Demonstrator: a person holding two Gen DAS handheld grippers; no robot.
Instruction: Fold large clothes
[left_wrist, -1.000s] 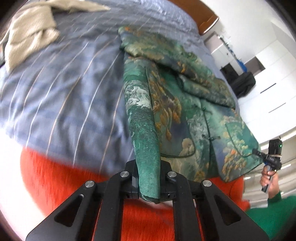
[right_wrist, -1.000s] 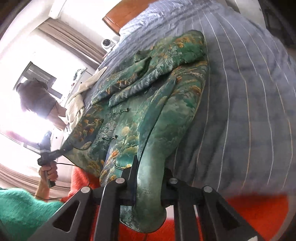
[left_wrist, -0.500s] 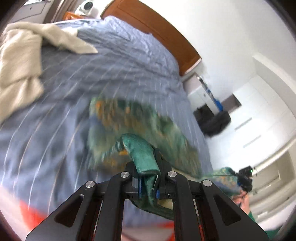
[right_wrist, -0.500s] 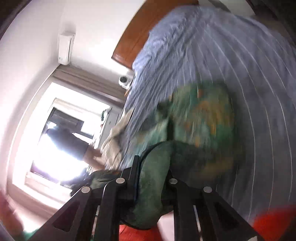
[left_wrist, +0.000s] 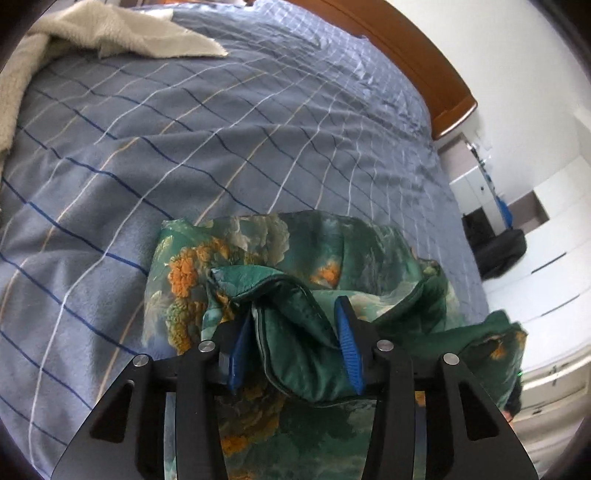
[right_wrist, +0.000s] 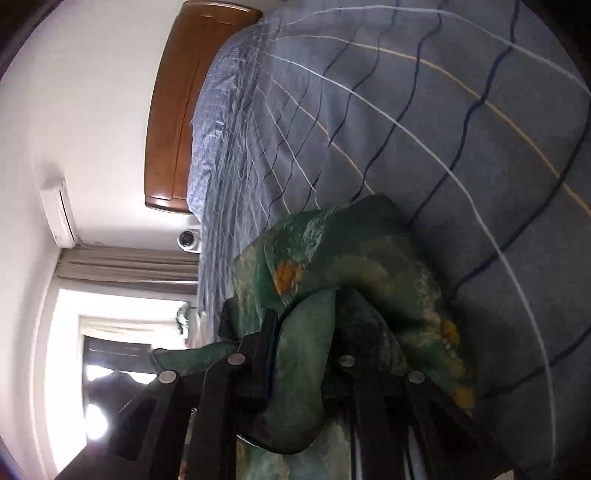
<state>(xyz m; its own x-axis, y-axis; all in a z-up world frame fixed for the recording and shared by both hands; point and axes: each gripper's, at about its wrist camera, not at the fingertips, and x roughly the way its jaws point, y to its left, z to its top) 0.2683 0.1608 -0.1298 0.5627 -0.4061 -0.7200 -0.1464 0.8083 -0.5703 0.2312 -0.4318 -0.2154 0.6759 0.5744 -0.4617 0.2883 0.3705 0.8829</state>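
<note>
Bed (left_wrist: 258, 140) carries jacket (left_wrist: 295, 258) between spread fingers (left_wrist: 347, 343)

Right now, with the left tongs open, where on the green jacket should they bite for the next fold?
Probably the piped hem edge of the jacket, standing up between the open left tongs. Come from the near side, low over the bed: that edge is a raised ridge facing the tongs, while the rest lies flat.

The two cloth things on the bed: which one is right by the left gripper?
The green patterned jacket: its hem lies between the blue pads of the left gripper. The cream blanket lies far off at the bed's other corner.
</note>
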